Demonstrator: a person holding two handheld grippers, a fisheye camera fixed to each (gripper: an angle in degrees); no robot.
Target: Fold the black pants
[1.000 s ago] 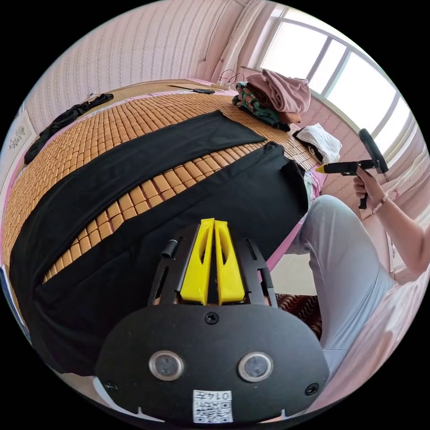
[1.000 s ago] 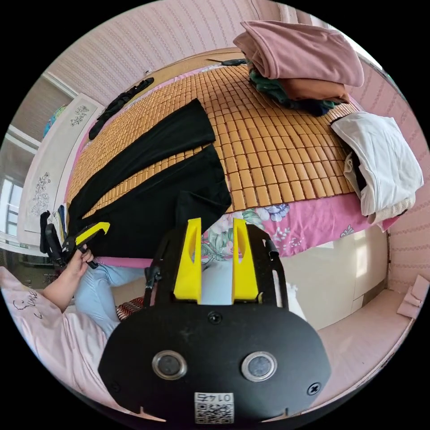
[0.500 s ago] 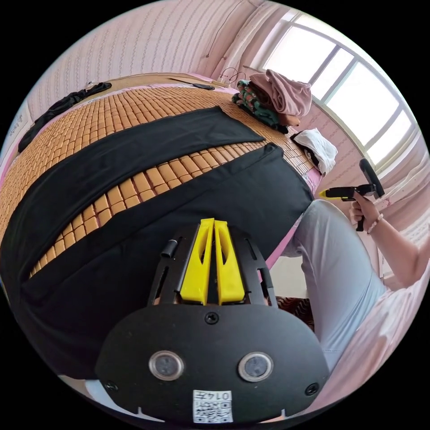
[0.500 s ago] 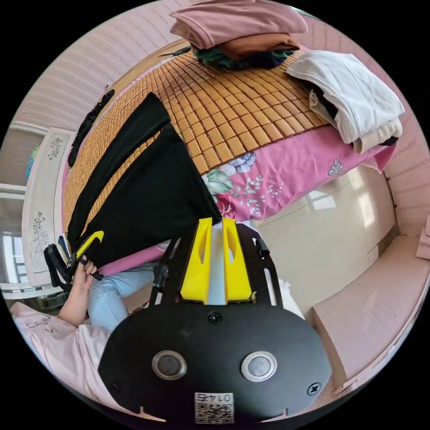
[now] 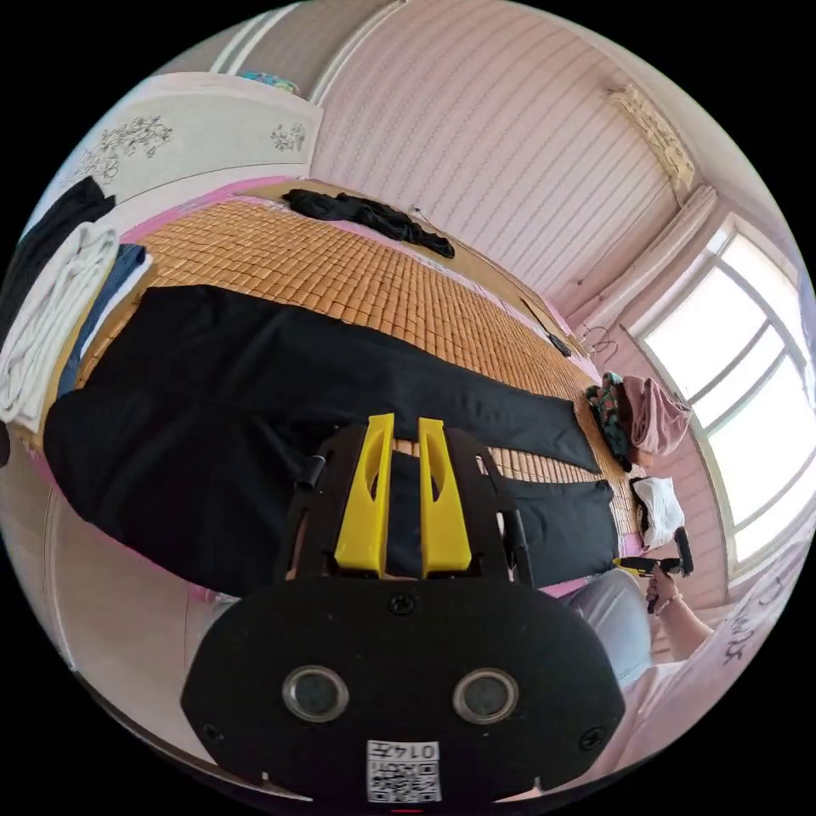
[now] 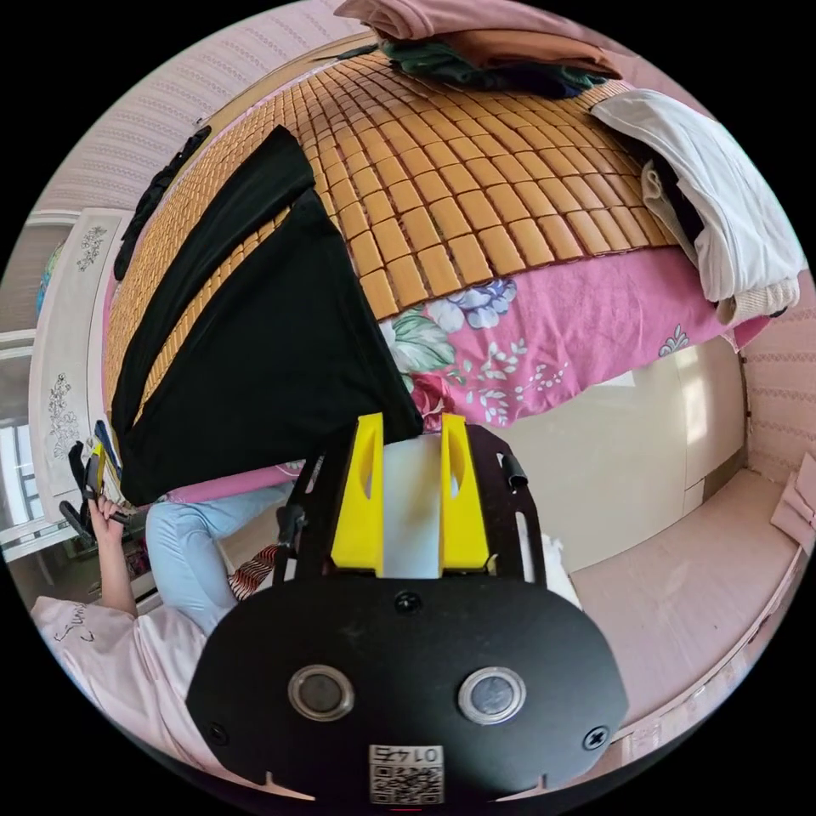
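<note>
Now both grippers' fingers (image 5: pixel 405 425) (image 6: pixel 406 425) parted, empty; black pants (image 5: pixel 255 399) waist partly hidden.

The left gripper view rides behind its own yellow tongs (image 5: pixel 405 493), close above the waist end of the black pants (image 5: pixel 255 408), looking along the bed (image 5: pixel 340 272) toward the window (image 5: pixel 748 399). The right gripper view sits lower, off the bed's edge by the leg ends, facing the bed's side and floor. Both views share the pants, the bamboo mat (image 6: pixel 459 195), the stacked clothes (image 6: pixel 501 51) and the opposite hand.
</note>
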